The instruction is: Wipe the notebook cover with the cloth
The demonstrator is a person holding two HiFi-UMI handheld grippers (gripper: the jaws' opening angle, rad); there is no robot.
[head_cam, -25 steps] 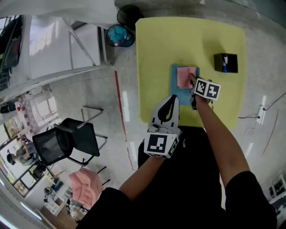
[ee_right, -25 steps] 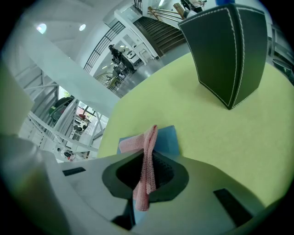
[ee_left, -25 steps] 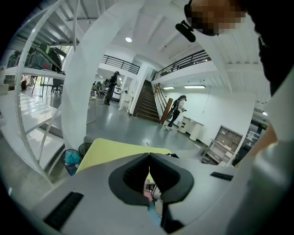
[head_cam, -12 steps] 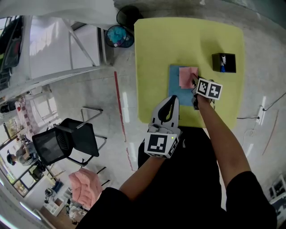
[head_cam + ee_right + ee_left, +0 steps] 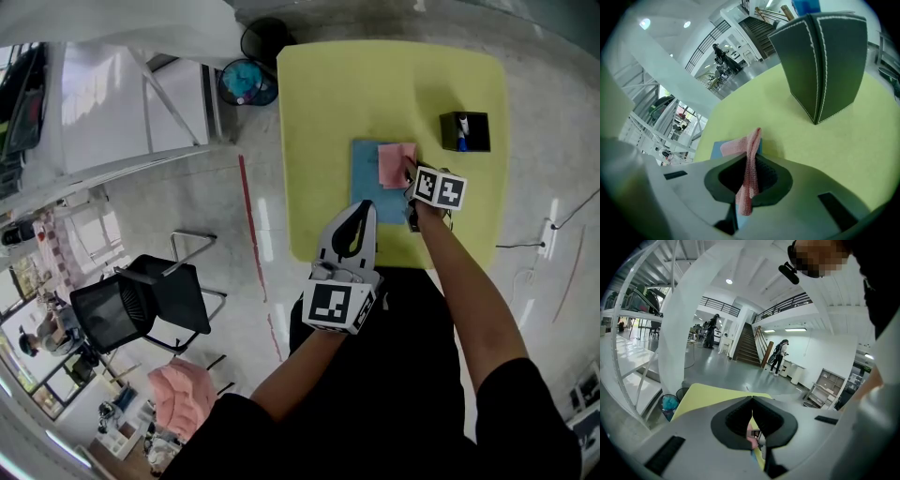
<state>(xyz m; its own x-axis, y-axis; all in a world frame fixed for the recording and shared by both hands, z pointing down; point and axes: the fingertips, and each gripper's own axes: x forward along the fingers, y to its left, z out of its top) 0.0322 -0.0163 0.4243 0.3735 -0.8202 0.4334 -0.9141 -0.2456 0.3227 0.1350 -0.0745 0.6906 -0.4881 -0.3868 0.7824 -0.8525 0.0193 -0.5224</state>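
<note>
left tool | jaws together; tips touching | yellow table beyond; staircase far

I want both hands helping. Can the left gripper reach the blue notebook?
Probably yes: the left gripper hangs by the notebook's near edge, with nothing between. The right gripper holds the cloth over its right side only.

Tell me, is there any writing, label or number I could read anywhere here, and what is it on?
No readable text anywhere.
Left tongs and right tongs: their cubes carry black-and-white square patterns, not letters.
Blue notebook, pink cloth, black box: no print visible.
</note>
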